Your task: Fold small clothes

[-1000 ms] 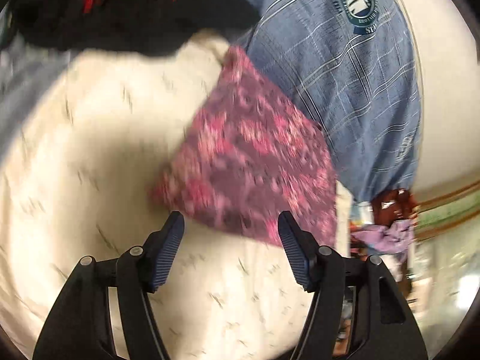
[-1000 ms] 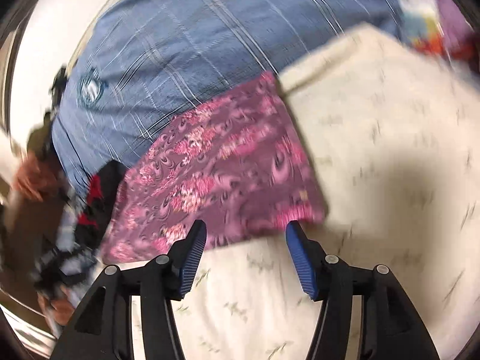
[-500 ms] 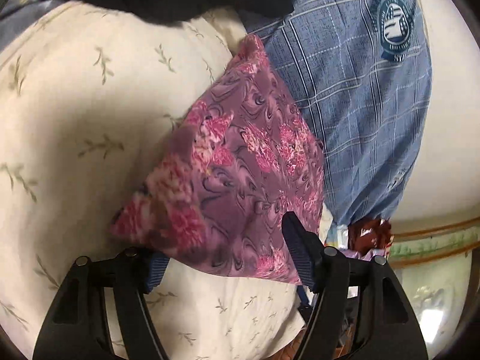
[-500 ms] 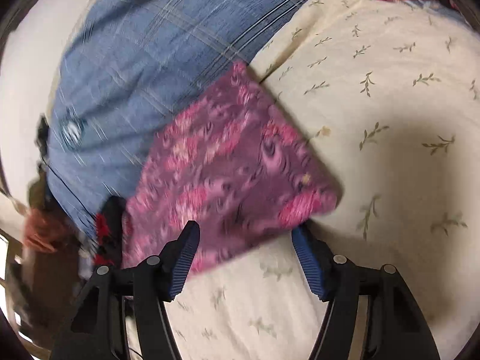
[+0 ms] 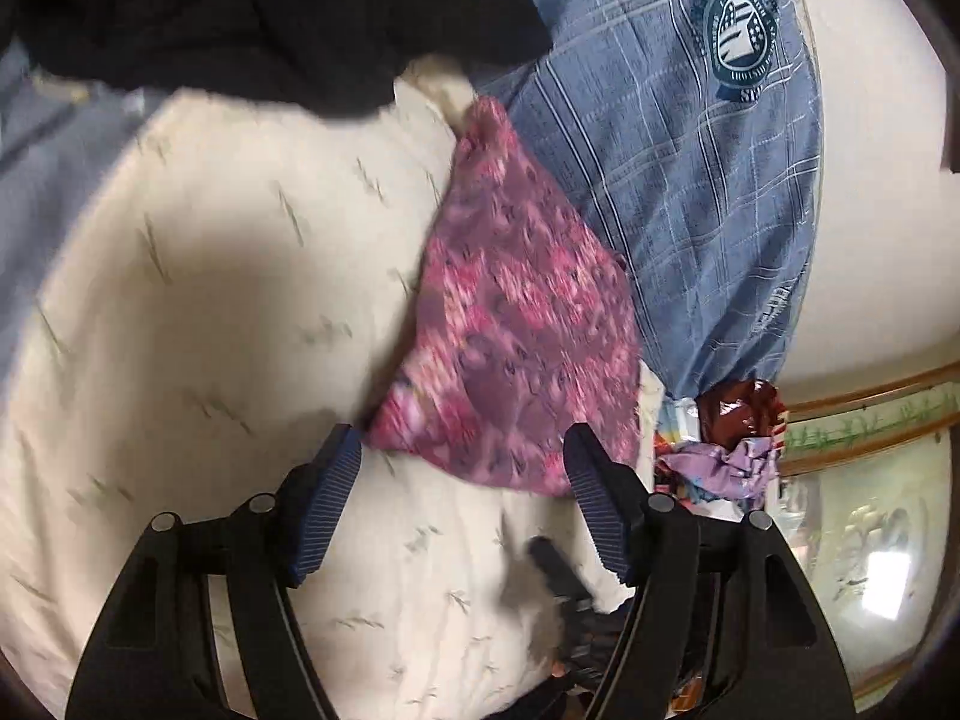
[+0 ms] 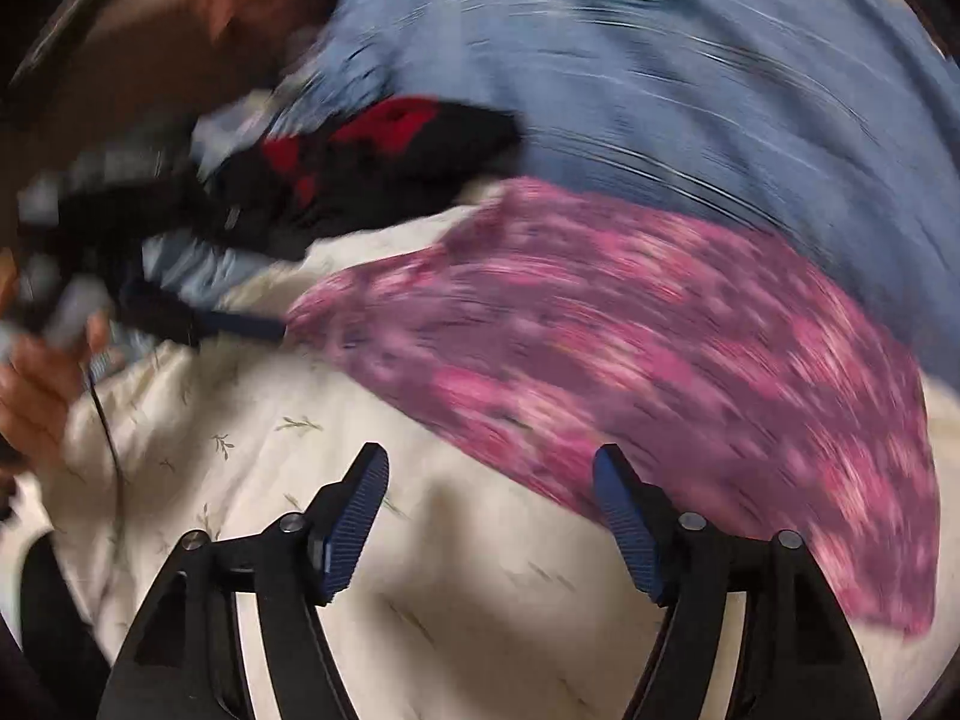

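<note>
A folded purple and pink floral cloth [image 5: 516,348] lies on a cream leaf-print bedsheet [image 5: 228,312], its far edge against a blue plaid shirt [image 5: 690,192]. My left gripper [image 5: 462,456] is open and empty, just in front of the cloth's near edge. In the right wrist view the same cloth [image 6: 660,360] lies ahead and to the right, blurred. My right gripper [image 6: 489,468] is open and empty above the sheet, its right finger near the cloth's edge. The left gripper's finger [image 6: 240,324] shows there at the cloth's left corner.
A black and red garment [image 5: 270,18] lies at the back of the bed, also in the right wrist view [image 6: 372,162]. The blue shirt [image 6: 690,90] spreads behind the cloth. Crumpled colourful items [image 5: 720,444] sit past the bed's right edge.
My left gripper has pulled back from the cloth's edge and now stands clear in front of it. My right gripper has swung fast to the left, so the cloth now lies to its right.
</note>
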### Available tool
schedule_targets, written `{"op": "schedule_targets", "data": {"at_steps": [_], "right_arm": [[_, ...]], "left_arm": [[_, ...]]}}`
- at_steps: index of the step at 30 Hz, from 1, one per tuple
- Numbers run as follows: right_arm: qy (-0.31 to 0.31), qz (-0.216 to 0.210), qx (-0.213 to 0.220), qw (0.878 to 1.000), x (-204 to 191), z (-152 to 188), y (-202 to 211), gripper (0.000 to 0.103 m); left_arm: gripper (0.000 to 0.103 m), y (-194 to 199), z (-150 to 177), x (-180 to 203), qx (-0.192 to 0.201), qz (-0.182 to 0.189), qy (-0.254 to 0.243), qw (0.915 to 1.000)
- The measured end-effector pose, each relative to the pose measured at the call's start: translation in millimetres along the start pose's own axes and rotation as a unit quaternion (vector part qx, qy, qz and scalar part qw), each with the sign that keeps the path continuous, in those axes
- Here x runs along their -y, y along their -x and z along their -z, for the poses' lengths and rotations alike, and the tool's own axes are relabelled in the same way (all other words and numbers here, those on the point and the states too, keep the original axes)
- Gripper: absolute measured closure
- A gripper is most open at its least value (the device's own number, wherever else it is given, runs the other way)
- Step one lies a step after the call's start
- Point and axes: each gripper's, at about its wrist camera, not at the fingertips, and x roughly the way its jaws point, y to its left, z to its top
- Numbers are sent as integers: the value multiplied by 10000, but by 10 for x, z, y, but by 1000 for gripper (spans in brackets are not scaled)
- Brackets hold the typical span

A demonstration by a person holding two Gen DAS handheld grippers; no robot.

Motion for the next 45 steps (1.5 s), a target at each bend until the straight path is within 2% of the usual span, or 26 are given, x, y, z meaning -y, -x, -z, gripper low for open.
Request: {"op": "schedule_targets", "data": {"at_steps": [3, 5, 7, 10, 14, 20, 22, 24, 25, 26, 27, 32, 36, 38, 41, 45], "right_arm": [[646, 334, -119, 9973, -331, -118, -266, 28], [1048, 645, -239, 9921, -509, -175, -430, 25], [1380, 998, -156, 9853, -614, -194, -538, 22], [1454, 1406, 5, 9793, -647, -261, -607, 22], [1360, 1467, 62, 9798, -577, -310, -658, 22], [1586, 1486, 213, 9759, -557, -310, -667, 22], [1582, 1438, 244, 9766, -547, -321, -676, 23], [1608, 1394, 281, 9767, -537, -337, -688, 35], [1640, 1384, 307, 9762, -538, -351, -699, 58], [1670, 1415, 298, 9753, -534, -364, -724, 84], [1671, 1455, 284, 9747, -517, -375, -746, 91], [906, 1014, 793, 9875, -217, -421, -426, 95], [-25, 742, 1210, 9899, 171, -359, 6, 97], [-575, 617, 1393, 9867, 417, -274, 216, 97], [-1510, 410, 1601, 9746, 871, -48, 507, 97], [-2495, 215, 1636, 9542, 1377, 338, 696, 97]], "left_arm": [[24, -56, -245, -7, -65, -211, -53, 9997], [24, -168, -424, 3, -197, -259, -53, 9995], [24, -351, -636, 45, -411, -311, -53, 9987], [24, -627, -895, 170, -596, -395, -111, 9974], [23, -1041, -1130, 416, -929, -697, -480, 9921], [23, -1542, -1331, 696, -1340, -1095, -925, 9806], [28, -1630, -1351, 790, -1387, -1287, -1092, 9758], [63, -1704, -1373, 828, -1424, -1612, -1207, 9691], [69, -1719, -1381, 834, -1405, -1780, -1238, 9661], [79, -1707, -1382, 833, -1368, -1842, -1231, 9655], [85, -1678, -1376, 835, -1322, -1831, -1176, 9671], [87, -1430, -1233, 1158, -854, -1703, -1450, 9709], [92, -1282, -1086, 1693, -585, -1384, -1671, 9744], [92, -1324, -1001, 1980, -544, -1271, -1769, 9745], [92, -1512, -810, 2427, -507, -1238, -2059, 9694], [92, -2060, -512, 2797, -763, -1315, -2351, 9600]]}}
